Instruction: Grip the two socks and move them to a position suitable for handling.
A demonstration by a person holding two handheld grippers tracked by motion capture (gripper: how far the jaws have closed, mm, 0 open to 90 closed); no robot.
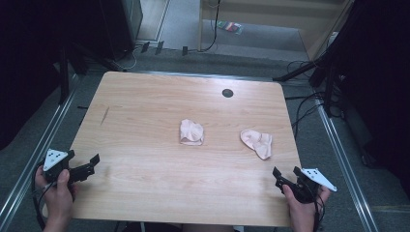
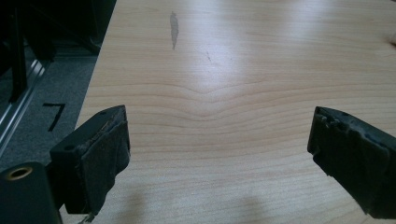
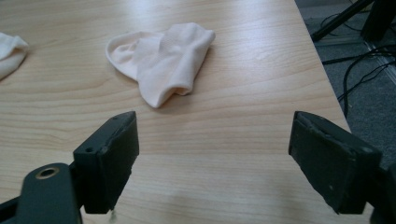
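Note:
Two pale pink socks lie crumpled on the wooden table. One sock rests near the middle, the other sock to its right. In the right gripper view the nearer sock lies just beyond the jaws, and an edge of the other sock shows at the left. My left gripper hovers over the table's front left edge, open, with bare wood between its jaws. My right gripper is at the front right corner, open and holding nothing, its jaws pointed toward the right sock.
A dark round grommet sits in the table's far side. A dark streak marks the wood at the left. Cables and stand legs lie on the floor to the right. Metal rails run beside the table.

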